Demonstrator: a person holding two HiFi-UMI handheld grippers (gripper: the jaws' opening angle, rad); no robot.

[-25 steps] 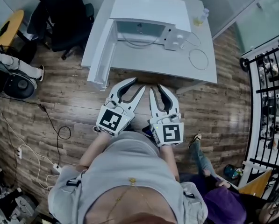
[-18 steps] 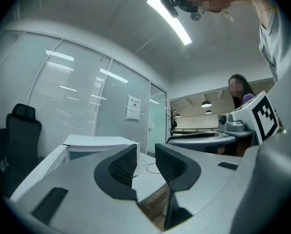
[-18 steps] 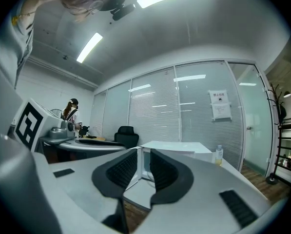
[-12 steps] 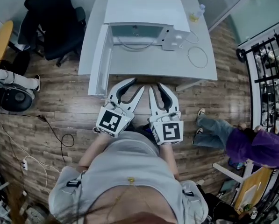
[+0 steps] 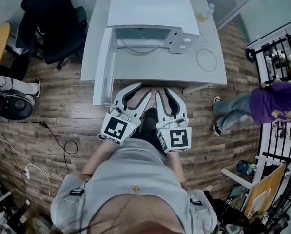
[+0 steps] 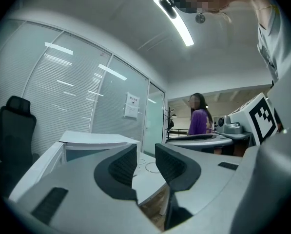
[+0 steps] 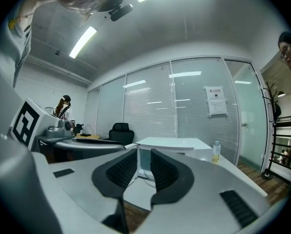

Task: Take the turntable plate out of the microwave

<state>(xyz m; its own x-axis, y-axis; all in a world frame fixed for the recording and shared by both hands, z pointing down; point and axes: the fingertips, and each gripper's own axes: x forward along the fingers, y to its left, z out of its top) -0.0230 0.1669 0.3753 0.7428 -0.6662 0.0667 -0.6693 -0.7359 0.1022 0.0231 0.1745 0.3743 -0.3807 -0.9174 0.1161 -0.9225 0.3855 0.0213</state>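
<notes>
The white box-shaped microwave (image 5: 152,11) stands on the pale grey table (image 5: 160,69). Its white door (image 5: 106,62) is swung fully open on the microwave's left side, so the cavity is exposed for access.

The clear glass turntable plate (image 5: 141,47) is judged to lie at the mouth of the cavity. Only a thin curved rim is seen there, and the rest of the plate is hard to make out against the shadowed interior.

The left claw (image 5: 143,88) and the right claw (image 5: 163,90) are held side by side in front of the microwave, short of the table edge. Both are pointed at the microwave's opening, evidently lined up for an approach. Each claw is held partly open with nothing between its pads; only table and microwave are seen through the gaps.

A thin pale ring (image 5: 206,60) lies on the table to the microwave's right. Whether it is a cable loop or a roller ring cannot be told. The cavity floor is hidden in every view.
</notes>
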